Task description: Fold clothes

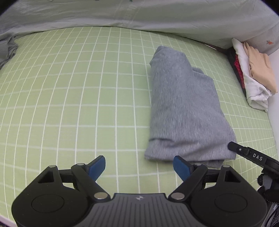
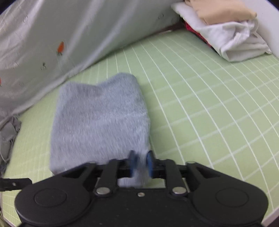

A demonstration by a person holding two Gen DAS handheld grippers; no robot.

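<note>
A folded grey garment [image 1: 183, 108] lies on the green checked sheet [image 1: 69, 97], right of centre in the left wrist view. My left gripper [image 1: 139, 167] is open and empty just in front of its near left corner. In the right wrist view my right gripper [image 2: 141, 162] is shut on the near right corner of the grey garment [image 2: 99, 118], with cloth bunched between the blue pads [image 2: 150, 162]. The right gripper's side shows at the garment's near right corner in the left wrist view [image 1: 251, 155].
A pale grey-green quilt [image 1: 139, 15] lies along the far side of the bed. A pile of folded clothes [image 1: 252, 73], white, beige, red and black, sits at the far right corner; it also shows in the right wrist view [image 2: 226, 31]. Crumpled grey cloth [image 2: 7, 138] lies at the left.
</note>
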